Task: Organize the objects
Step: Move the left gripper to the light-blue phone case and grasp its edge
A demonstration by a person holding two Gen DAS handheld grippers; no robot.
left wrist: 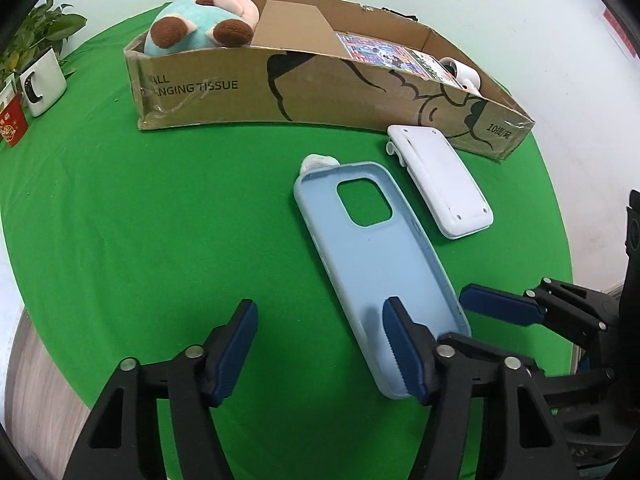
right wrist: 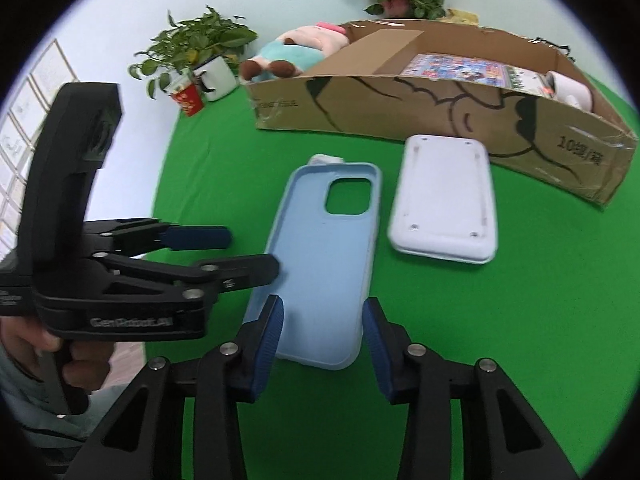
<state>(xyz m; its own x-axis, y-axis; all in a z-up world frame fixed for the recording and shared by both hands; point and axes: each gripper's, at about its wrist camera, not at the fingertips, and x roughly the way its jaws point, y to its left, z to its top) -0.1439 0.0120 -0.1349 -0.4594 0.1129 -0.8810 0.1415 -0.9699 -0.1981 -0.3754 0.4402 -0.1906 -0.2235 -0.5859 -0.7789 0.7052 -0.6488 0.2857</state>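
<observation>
Phone case (right wrist: 320, 268) lies open-side up on green bench (left wrist: 160, 220), just in front of cardboard box (left wrist: 320, 92). Right hand-held gripper (right wrist: 322, 334) released, pads straddling case's near end w/o contact. Left hand-held gripper (left wrist: 320, 344) also released, one pad over case's near edge. Case prob light, flexible, thin-walled: pinch across the side walls near the end. Count: 1 case, 1 white device (right wrist: 444, 196) beside it, 1 box.

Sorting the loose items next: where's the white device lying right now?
In both views the white device lies flat on the green cloth, between the blue phone case and the cardboard box.
</observation>
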